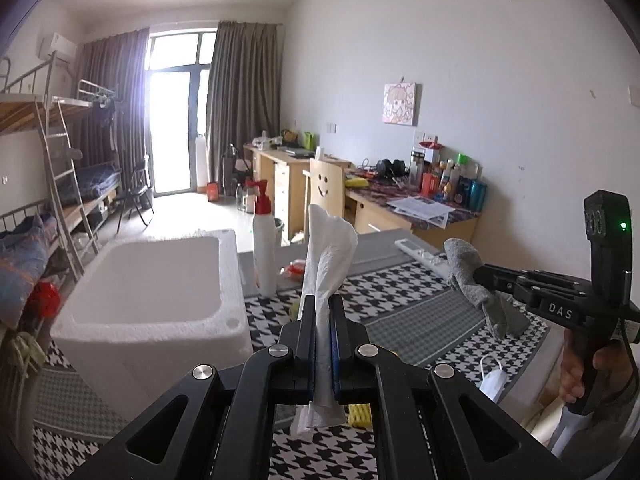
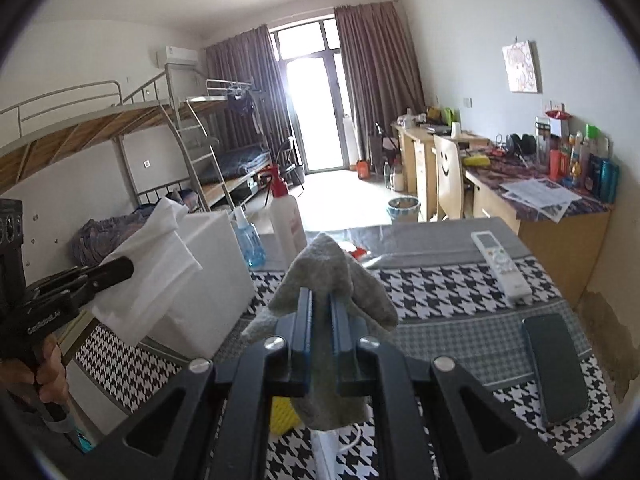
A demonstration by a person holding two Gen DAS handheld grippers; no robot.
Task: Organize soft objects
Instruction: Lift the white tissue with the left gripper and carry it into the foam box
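Surface (image 2: 460,280): covered with a houndstooth and grey check cloth.

Foam box (image 1: 148,280): white, open top, stands on the left part of the surface. In the left wrist view a white bottle (image 1: 264,248) with a red cap stands just beside its far right corner.

Left tool (image 1: 323,312): raised above the surface, pointing forward and slightly down, near the box's right wall. Jaws clenched on a white tissue (image 1: 326,256); the tissue stands up past the fingertips and a short tail hangs below the jaws. In the right wrist view the same tool (image 2: 124,268) comes in from the left, with the tissue (image 2: 152,280) spread in front of the box and a hand (image 2: 36,376) on the grip.

Right tool (image 2: 320,312): also held up off the surface, tilted slightly down. Jaws clamped on a grey cloth (image 2: 332,276), which peaks above the fingertips and droops on both sides and below. In the left wrist view this tool (image 1: 480,276) reaches in from the right, well apart from the left one, cloth (image 1: 468,272) hanging clear of the surface, hand (image 1: 576,368) on the handle.

Phone (image 2: 556,364): dark, flat, near right edge of the surface.

Remote (image 2: 500,264): white, lying beyond the phone.
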